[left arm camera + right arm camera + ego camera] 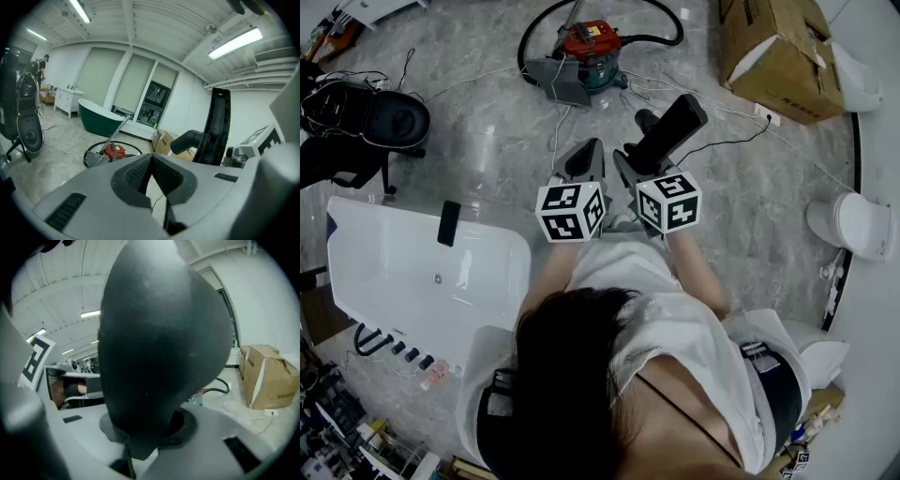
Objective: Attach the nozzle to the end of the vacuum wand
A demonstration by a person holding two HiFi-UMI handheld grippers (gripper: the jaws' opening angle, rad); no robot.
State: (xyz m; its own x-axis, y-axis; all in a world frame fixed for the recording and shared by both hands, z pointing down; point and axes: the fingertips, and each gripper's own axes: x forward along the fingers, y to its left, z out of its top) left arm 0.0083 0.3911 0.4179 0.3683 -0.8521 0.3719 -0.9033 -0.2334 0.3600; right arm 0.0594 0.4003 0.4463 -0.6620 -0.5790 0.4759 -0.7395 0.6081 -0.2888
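Carrying nozzle toward vacuum, nothing attached yet.
Right gripper clamps the black nozzle above the floor; left gripper is pinched closed, empty. Vacuum and wand sit well apart ahead; approach and fitting remain.

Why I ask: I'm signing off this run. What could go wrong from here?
The right hand-held gripper holds the black nozzle by one end only, so it may twist or slip when pushed onto the wand. Loose cables cross the floor before the vacuum, a trip hazard. The left hand-held gripper is shut and empty, so nothing steadies the wand yet.
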